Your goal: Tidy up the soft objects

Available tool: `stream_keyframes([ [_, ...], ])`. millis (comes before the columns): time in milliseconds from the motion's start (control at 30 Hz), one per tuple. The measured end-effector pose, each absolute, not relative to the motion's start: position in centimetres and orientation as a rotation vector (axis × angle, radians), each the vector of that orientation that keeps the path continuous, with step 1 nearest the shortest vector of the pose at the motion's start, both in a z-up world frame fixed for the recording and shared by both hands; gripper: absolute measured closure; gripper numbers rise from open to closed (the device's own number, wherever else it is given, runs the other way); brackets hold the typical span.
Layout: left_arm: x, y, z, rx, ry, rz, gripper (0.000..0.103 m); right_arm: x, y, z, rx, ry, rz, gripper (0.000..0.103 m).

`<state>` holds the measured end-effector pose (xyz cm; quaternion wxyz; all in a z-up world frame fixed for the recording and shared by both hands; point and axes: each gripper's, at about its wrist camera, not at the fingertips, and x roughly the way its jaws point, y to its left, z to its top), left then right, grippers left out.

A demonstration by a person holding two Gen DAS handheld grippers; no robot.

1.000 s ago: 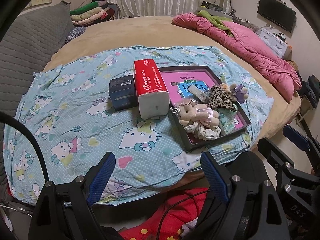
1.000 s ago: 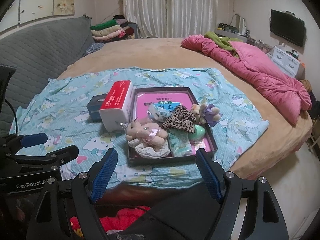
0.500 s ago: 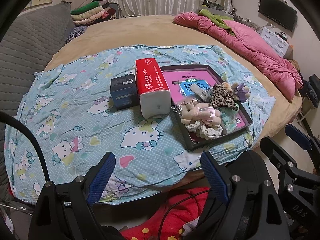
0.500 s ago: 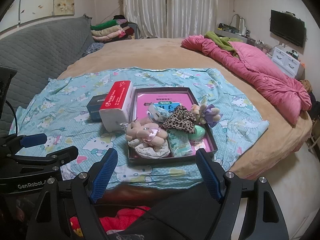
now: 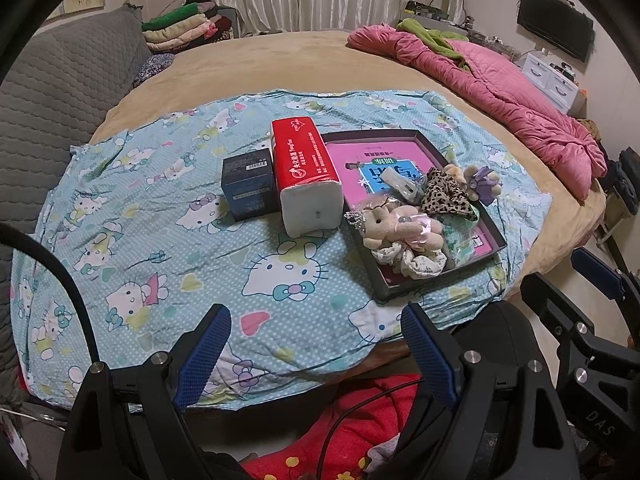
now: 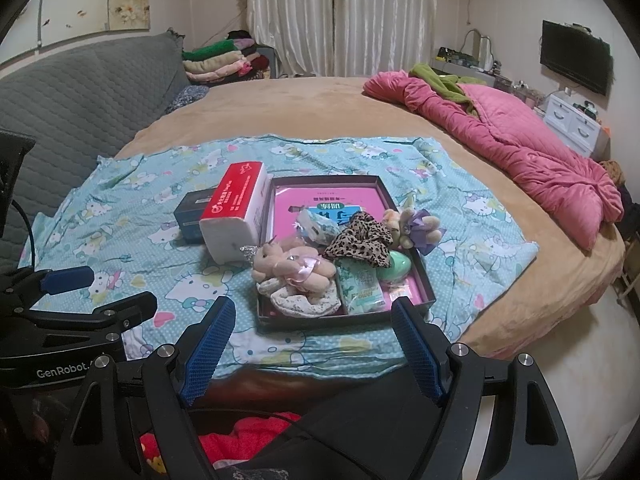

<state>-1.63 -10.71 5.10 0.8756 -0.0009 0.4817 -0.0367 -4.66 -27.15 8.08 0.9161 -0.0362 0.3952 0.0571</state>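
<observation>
Both tools, left [image 5: 316,344] and right [image 6: 312,334], stood wide and empty. Soft toys crowded the tray [image 6: 424,280] on the bed [image 6: 320,96].

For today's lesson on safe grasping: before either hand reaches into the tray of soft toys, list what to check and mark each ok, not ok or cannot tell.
1. Left gripper open and empty: ok.
2. Right gripper open and empty: ok.
3. Beige teddy uncovered, on top of the pile: ok.
4. Tray lying flat on the cartoon sheet: ok.
5. Tissue pack clear of the tray's edge: not ok, it stands right against it.
6. Teddy free of the scrunchie beneath: cannot tell.
</observation>
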Motion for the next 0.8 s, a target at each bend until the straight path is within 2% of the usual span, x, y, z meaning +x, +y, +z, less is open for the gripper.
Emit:
stream_keyframes([
  [800, -1.61, -10.45, 5.08, 0.001, 1.006, -0.072, 0.017, -4.66, -27.20, 8.09, -0.074, 0.813, 0.119, 0.022],
])
